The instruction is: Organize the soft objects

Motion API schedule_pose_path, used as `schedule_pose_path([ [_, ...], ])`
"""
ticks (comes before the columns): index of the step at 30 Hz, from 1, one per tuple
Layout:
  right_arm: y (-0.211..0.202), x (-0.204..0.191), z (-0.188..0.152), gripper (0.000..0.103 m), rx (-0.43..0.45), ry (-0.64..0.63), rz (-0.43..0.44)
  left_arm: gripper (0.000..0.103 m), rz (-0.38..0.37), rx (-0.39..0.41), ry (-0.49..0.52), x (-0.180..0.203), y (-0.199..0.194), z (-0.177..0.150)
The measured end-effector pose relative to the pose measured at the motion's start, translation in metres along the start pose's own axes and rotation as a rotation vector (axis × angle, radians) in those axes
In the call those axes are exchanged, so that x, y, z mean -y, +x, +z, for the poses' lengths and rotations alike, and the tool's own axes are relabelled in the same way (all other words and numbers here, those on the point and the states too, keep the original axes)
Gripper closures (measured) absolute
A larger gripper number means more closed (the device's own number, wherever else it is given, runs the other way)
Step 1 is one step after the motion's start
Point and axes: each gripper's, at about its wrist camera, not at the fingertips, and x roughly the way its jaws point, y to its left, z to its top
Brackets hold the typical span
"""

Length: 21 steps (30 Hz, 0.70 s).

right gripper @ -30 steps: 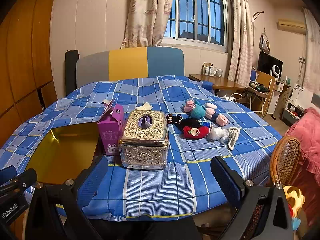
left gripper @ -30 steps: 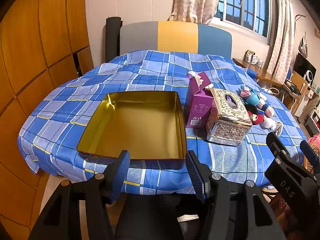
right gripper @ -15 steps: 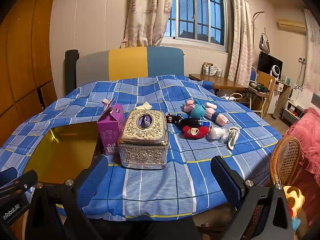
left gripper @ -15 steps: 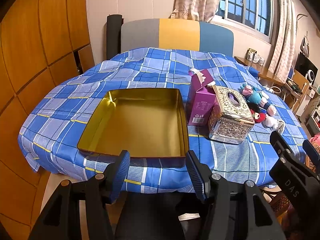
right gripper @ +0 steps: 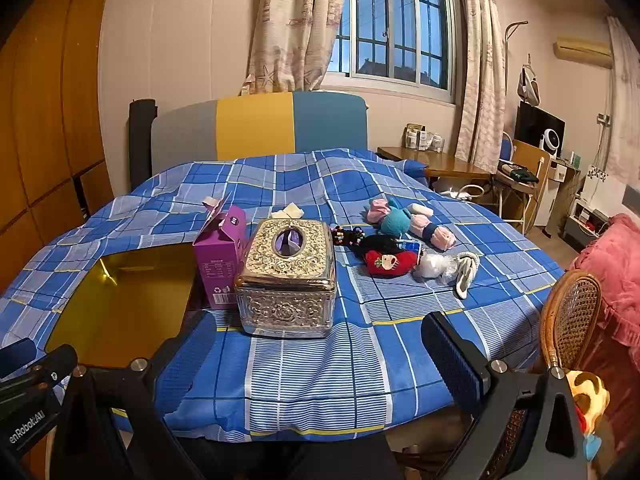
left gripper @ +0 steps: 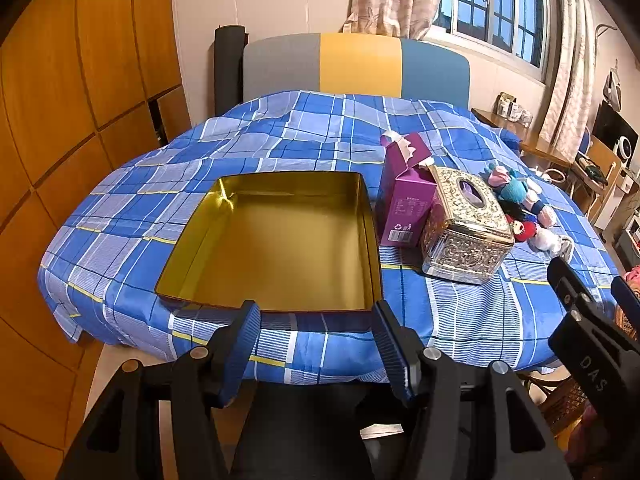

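Both open and empty, the right gripper (right gripper: 320, 360) is facing the soft toys (right gripper: 404, 240) lying upper right, nearer than the left gripper (left gripper: 316, 344), which is fronting the gold tin (left gripper: 200, 232).

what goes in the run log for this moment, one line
left gripper open, empty | right gripper open, empty | tin empty | toys on cloth

A cluster of soft toys lies on the blue checked desk cloth: a teal and pink plush doll (right gripper: 404, 220) lying flat, a red and black plush (right gripper: 386, 258) in front of it, a small white fluffy piece (right gripper: 432, 266) just beside. The gold tin tray (left gripper: 280, 240) sits empty, well apart.
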Motion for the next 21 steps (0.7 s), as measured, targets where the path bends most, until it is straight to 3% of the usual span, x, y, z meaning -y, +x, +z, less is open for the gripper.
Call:
schedule_pose_path([
  [14, 0.01, 0.011, 0.005, 0.0, -0.012, 0.026, -0.024, 0.044, 0.015, -0.027, 0.027, 0.008, 0.018, 0.007],
  [21, 0.039, 0.055, 0.015, 0.0, -0.051, 0.122, -0.093, 0.045, -0.018, -0.102, 0.1, 0.03, 0.042, 0.012],
])
